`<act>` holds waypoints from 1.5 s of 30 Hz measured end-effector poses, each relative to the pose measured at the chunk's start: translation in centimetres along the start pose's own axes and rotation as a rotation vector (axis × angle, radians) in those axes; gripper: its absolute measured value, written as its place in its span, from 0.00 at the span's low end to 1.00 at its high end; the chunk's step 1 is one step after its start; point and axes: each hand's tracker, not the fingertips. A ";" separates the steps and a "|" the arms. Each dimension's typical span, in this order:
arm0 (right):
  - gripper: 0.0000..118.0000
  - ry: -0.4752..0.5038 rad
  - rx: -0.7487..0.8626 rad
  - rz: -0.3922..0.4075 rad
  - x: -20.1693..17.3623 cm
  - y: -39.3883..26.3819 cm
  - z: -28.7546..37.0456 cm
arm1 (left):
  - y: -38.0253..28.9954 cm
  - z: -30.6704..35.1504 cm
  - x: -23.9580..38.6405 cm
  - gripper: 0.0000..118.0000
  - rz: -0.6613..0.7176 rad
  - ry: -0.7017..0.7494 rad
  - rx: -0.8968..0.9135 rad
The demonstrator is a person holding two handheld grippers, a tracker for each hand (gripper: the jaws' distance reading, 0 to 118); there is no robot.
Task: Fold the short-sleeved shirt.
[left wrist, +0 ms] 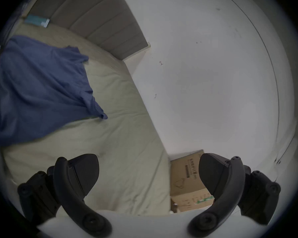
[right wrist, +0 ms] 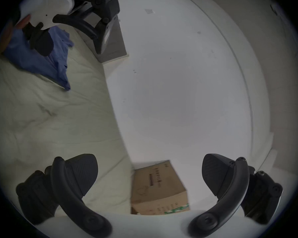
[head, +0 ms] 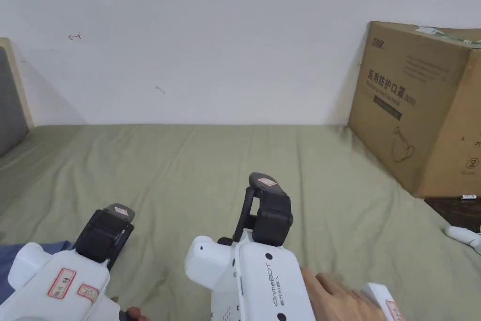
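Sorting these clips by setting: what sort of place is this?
Probably a bedroom: an olive-green bedsheet, a grey padded headboard, a crumpled blue shirt, and a brown cardboard box by the wall.

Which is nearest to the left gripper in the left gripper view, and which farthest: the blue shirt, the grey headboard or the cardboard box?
From the left gripper, with its fingers open:
1. Blue shirt, crumpled on the bed at the picture's left.
2. Cardboard box, against the wall, seen between the fingers.
3. Grey headboard, at the bed's far end.

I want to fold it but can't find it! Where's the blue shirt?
The blue shirt lies crumpled on the green bed sheet in the left gripper view, near the grey headboard. In the head view a corner peeks out at the lower left.
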 end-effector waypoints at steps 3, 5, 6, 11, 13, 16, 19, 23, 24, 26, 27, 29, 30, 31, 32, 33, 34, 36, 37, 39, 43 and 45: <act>1.00 -0.043 -0.040 -0.320 3.2 0.0 -1.0 | 0.8 0.7 3.7 0.99 -0.218 -0.031 0.071; 1.00 -0.035 -0.097 -0.640 6.2 -0.7 -1.3 | 0.9 1.4 6.6 0.99 -0.453 -0.042 0.131; 1.00 -0.037 -0.125 -0.816 7.5 -1.4 -1.4 | 0.7 1.7 8.2 0.99 -0.613 -0.041 0.165; 1.00 -0.054 -0.274 -1.394 9.0 -7.4 -2.0 | -3.0 2.5 12.0 0.99 -1.275 0.018 0.306; 1.00 -0.021 -0.224 -1.436 8.2 -9.2 -1.6 | -3.8 2.6 11.7 0.99 -1.242 0.055 0.349; 1.00 -0.081 -0.198 -1.276 7.9 -8.2 -0.5 | -2.3 2.5 10.8 0.99 -1.038 -0.035 0.222; 1.00 -0.159 -0.164 -1.133 8.0 -6.6 -0.3 | -1.3 2.4 10.5 0.99 -0.995 -0.037 0.223; 1.00 -0.160 -0.236 -1.138 8.6 -6.0 -0.5 | -0.8 2.9 10.8 0.99 -1.016 -0.065 0.189; 0.99 -0.150 -0.246 -1.157 8.5 -6.1 -0.5 | -0.9 3.0 10.9 0.97 -1.032 -0.049 0.169; 0.92 -0.139 -0.219 -1.170 8.3 -6.5 -0.3 | -1.5 3.0 10.9 0.84 -1.092 -0.045 0.182; 0.71 -0.152 -0.225 -1.155 8.1 -6.2 -0.3 | -1.9 3.1 10.8 0.57 -1.137 -0.058 0.200; 0.05 -0.215 -0.263 -1.089 7.8 -6.1 -0.5 | -2.7 2.9 10.7 0.04 -1.183 -0.044 0.208; 0.04 -0.229 -0.263 -1.090 7.9 -6.3 -0.4 | -2.7 2.8 10.5 0.02 -1.182 -0.043 0.208; 0.04 -0.211 -0.247 -1.106 8.0 -6.7 -0.2 | -2.7 2.8 10.4 0.01 -1.160 -0.052 0.194; 0.03 -0.174 -0.237 -1.147 8.4 -6.8 -0.3 | -2.6 2.7 10.3 0.01 -1.139 -0.064 0.174; 0.03 -0.158 -0.247 -1.161 8.8 -7.1 -0.5 | -2.6 2.4 10.3 0.01 -1.129 -0.063 0.154; 0.03 -0.158 -0.250 -1.158 8.9 -7.1 -0.6 | -2.6 2.2 10.4 0.01 -1.122 -0.049 0.147; 0.03 -0.181 -0.265 -1.126 8.8 -7.0 -0.7 | -2.4 1.8 10.2 0.00 -1.108 -0.034 0.129; 0.03 -0.181 -0.267 -1.119 8.8 -7.1 -0.8 | -2.2 1.9 10.1 0.00 -1.088 -0.035 0.133; 0.03 -0.162 -0.265 -1.127 8.8 -7.1 -0.8 | -1.7 2.0 10.0 0.00 -1.058 -0.044 0.135; 0.03 -0.080 -0.216 -1.156 8.8 -5.8 -1.3 | -0.2 2.4 9.7 0.00 -1.049 -0.019 0.143; 0.03 -0.033 -0.169 -1.152 8.5 -4.3 -1.5 | 1.1 3.3 9.0 0.00 -1.040 0.026 0.187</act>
